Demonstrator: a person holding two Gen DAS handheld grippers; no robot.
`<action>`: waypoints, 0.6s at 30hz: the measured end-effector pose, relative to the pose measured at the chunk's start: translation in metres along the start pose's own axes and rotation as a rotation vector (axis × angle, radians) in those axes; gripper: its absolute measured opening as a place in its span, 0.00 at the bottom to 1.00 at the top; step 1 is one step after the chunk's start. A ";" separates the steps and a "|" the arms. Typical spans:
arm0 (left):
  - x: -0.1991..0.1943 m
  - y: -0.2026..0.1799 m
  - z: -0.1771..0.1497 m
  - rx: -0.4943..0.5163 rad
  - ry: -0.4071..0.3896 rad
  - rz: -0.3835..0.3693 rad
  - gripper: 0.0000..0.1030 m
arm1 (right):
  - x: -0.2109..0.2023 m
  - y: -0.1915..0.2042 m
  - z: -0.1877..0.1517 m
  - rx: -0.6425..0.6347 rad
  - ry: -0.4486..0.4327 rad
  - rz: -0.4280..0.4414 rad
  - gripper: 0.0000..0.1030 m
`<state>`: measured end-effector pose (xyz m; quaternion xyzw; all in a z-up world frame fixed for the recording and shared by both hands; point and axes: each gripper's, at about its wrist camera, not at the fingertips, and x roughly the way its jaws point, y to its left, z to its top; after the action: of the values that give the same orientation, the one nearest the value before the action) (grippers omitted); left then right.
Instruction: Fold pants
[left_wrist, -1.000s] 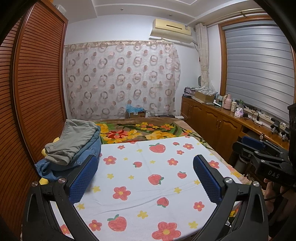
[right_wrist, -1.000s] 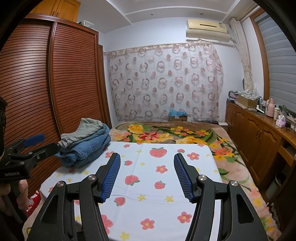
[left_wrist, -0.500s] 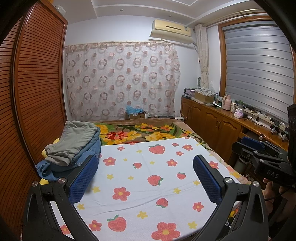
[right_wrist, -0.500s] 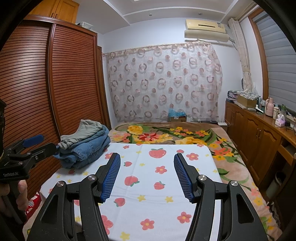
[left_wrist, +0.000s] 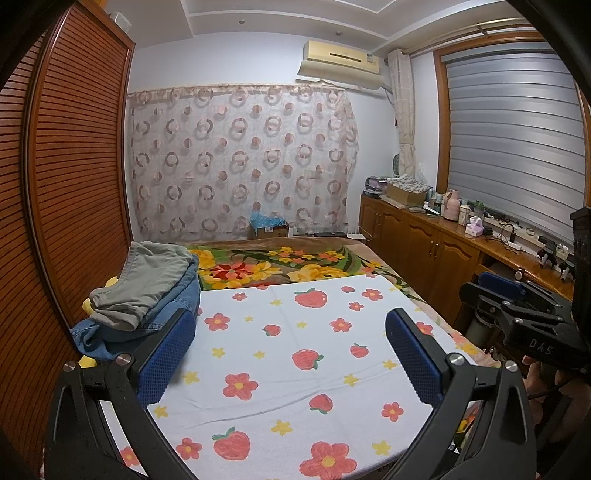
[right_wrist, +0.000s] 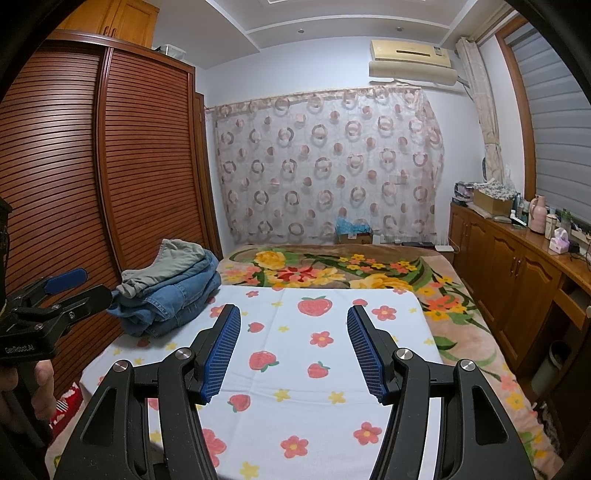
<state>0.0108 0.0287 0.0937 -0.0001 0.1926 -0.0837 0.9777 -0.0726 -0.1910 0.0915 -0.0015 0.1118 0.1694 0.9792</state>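
Note:
A pile of pants lies at the left edge of the bed: grey-green pants (left_wrist: 147, 280) on top of blue jeans (left_wrist: 110, 332). The pile also shows in the right wrist view, grey-green pants (right_wrist: 170, 262) over blue jeans (right_wrist: 173, 299). My left gripper (left_wrist: 290, 325) is open and empty above the white strawberry sheet (left_wrist: 295, 354), its left finger just in front of the pile. My right gripper (right_wrist: 293, 317) is open and empty over the sheet (right_wrist: 295, 354), right of the pile. The left gripper also shows at the left edge of the right wrist view (right_wrist: 62, 291).
A brown slatted wardrobe (right_wrist: 92, 184) stands along the bed's left side. A wooden cabinet (right_wrist: 517, 266) with bottles and boxes runs along the right. A floral blanket (right_wrist: 332, 269) covers the far bed. A curtain (right_wrist: 332, 166) hangs behind.
Both grippers have shifted only slightly; the view has crept a little toward the pile. Both stay open and empty.

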 end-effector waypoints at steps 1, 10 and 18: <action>0.000 0.000 0.000 0.000 0.000 0.001 1.00 | 0.000 0.000 0.000 0.000 0.000 -0.001 0.61; -0.001 0.001 0.000 -0.002 0.000 0.001 1.00 | -0.001 0.000 0.001 0.000 -0.002 -0.001 0.61; -0.001 0.001 -0.001 -0.002 0.000 0.000 1.00 | -0.001 0.001 0.000 0.000 -0.006 -0.001 0.61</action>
<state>0.0103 0.0298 0.0932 -0.0010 0.1926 -0.0835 0.9777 -0.0740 -0.1908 0.0921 -0.0010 0.1090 0.1688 0.9796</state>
